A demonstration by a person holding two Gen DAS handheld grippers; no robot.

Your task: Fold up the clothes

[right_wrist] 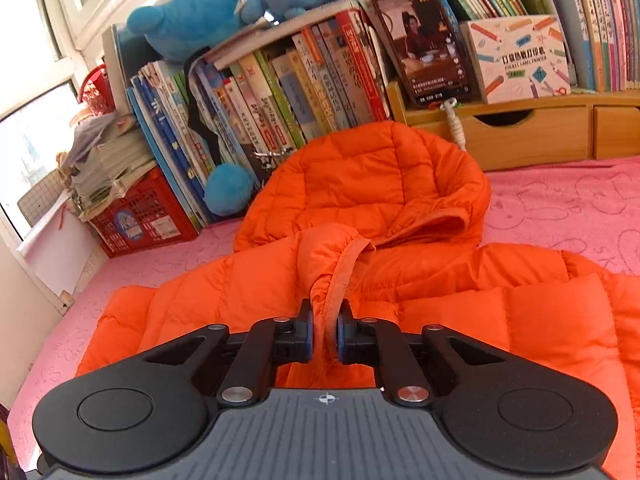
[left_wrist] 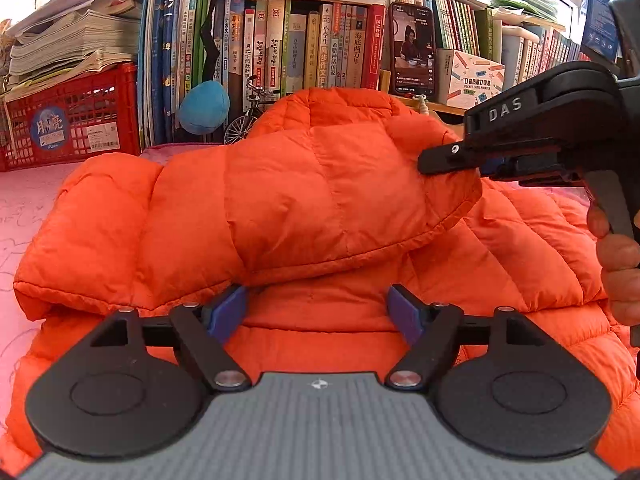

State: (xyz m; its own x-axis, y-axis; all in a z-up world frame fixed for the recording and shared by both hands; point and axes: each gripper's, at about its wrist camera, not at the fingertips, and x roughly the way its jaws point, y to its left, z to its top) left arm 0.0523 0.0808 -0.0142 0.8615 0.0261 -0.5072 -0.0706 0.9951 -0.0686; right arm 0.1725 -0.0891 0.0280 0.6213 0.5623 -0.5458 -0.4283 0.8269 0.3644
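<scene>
An orange puffer jacket lies spread on a pink cloth, its hood toward the bookshelf. My right gripper is shut on the elastic cuff of a sleeve. In the left wrist view that gripper enters from the right, a hand on its handle, and holds the sleeve lifted across the jacket body. My left gripper hovers low over the jacket beneath the raised sleeve. Its blue pads stand wide apart with nothing between them.
Behind the jacket stands a row of books, with a phone and a printed box propped on a wooden drawer unit. A red crate under stacked papers sits left. A blue plush ball rests near the hood.
</scene>
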